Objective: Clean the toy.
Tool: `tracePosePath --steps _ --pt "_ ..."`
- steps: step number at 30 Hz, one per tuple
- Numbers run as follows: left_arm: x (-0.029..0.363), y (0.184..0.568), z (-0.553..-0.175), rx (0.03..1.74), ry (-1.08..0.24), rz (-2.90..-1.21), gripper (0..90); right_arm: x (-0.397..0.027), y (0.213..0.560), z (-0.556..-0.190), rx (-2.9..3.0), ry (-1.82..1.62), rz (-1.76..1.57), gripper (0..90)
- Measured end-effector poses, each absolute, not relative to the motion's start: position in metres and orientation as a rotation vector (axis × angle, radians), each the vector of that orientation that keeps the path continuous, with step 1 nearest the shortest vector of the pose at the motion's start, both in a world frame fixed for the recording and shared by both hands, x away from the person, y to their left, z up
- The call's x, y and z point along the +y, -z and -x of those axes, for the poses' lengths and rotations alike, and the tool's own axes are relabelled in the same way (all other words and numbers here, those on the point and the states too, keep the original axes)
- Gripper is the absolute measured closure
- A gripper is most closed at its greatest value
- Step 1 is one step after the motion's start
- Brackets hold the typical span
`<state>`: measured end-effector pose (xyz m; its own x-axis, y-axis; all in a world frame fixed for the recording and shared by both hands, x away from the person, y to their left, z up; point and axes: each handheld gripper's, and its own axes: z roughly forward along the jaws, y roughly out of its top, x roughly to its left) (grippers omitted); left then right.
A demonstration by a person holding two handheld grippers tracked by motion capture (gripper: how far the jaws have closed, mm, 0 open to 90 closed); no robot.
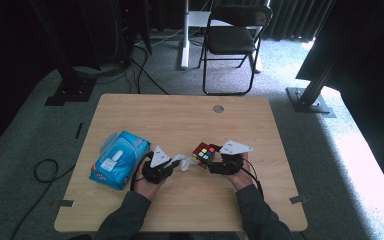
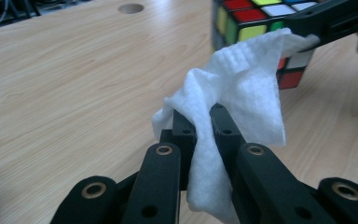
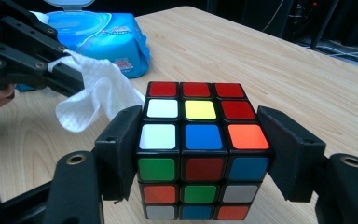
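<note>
Two hand-held tongs worked at the near edge of a pale wooden table (image 1: 145, 112). In the high view the jaws of both were small and largely covered by their grey three-cornered plates and the person's hands, so the grips were read from the gripper views. The underside of the multicoloured plastic puzzle cube (image 3: 197, 148) was cut off by the lower edge of the right gripper view, and whether the cube rested on the table or was lifted off it could not be told. In the left gripper view the cube (image 2: 261, 28) was cut off at the top edge.

The right tongs (image 3: 200, 154) were clenched on the cube, one black pad pressed against each of two opposite side faces. The left tongs (image 2: 199, 122) were clenched on a crumpled white wet wipe (image 2: 242, 102), pinched between the two jaws; the wipe's free end reached up against the side of the cube, just beside a jaw of the right tongs. The cube lay between the two hands, right of the left tongs (image 1: 172, 161).

Counted: two tongs, one cube, one wipe, and one blue soft pack of wipes (image 1: 118, 159), its flap open, at the left of the table, apart from the cube.
</note>
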<state>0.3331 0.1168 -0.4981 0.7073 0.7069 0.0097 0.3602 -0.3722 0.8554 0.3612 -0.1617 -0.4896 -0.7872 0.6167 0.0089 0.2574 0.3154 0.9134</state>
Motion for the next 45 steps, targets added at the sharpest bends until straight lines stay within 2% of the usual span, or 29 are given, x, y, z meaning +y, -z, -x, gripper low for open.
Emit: tracePosePath --steps 25,45 --pt "0.139 0.515 -0.349 1.011 -0.566 -2.018 81.9 -0.17 0.498 -0.368 2.237 -1.419 -0.842 34.2" --pt "0.146 0.527 -0.355 1.121 -0.578 -2.024 79.5 -0.174 0.509 -0.376 2.209 -1.354 -0.909 34.2"
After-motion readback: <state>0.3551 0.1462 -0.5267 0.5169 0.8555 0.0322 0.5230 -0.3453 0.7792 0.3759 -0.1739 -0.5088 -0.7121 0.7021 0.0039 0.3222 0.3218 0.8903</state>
